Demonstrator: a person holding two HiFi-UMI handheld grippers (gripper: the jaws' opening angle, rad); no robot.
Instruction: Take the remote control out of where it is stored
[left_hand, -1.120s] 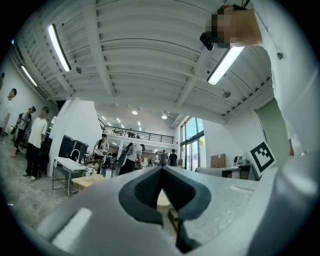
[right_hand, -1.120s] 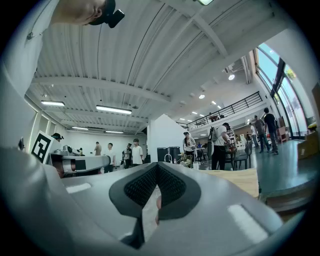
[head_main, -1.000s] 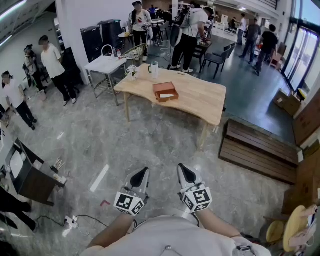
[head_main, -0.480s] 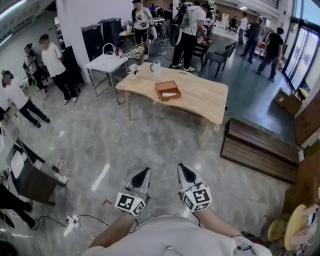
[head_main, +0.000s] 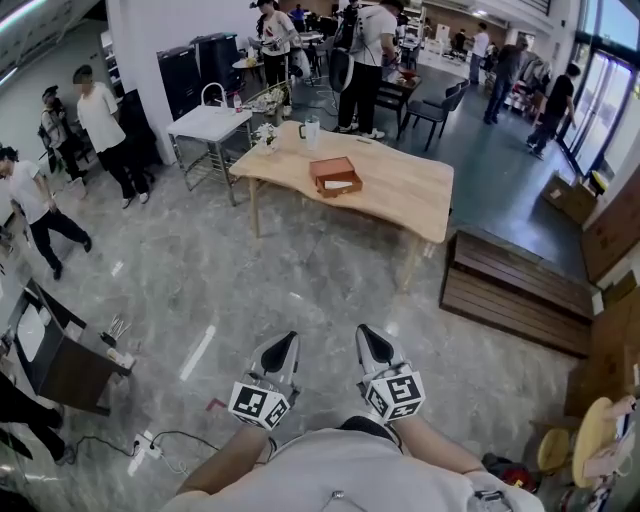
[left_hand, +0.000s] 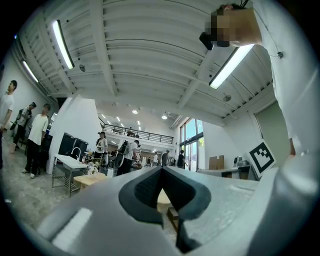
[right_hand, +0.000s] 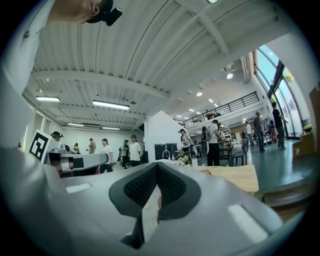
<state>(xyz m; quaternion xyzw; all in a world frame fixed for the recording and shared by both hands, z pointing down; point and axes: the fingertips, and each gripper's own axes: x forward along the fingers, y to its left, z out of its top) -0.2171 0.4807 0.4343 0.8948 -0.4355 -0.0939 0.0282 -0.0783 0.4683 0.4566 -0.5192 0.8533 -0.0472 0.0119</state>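
A shallow brown box (head_main: 334, 176) lies on the wooden table (head_main: 405, 200) far ahead across the floor. Something pale and flat (head_main: 340, 185) rests in the box, too small to tell what it is. My left gripper (head_main: 282, 350) and right gripper (head_main: 371, 345) are held side by side close to my body, several steps short of the table. Both point forward and a little up. In the left gripper view the left gripper (left_hand: 161, 171) has its jaws meeting at the tips with nothing between them. The right gripper (right_hand: 156, 167) looks the same in the right gripper view.
A clear jug (head_main: 309, 133) and flowers (head_main: 266, 137) stand at the table's far left end. A white metal table (head_main: 210, 124) sits beyond it, a wooden bench (head_main: 510, 290) to the right, a dark stand (head_main: 55, 362) at my left. A power strip (head_main: 140, 448) lies on the floor. Several people stand around.
Both grippers stay where they were, still shut. A person at the left edge has stepped along the floor, and the head view has shifted slightly.
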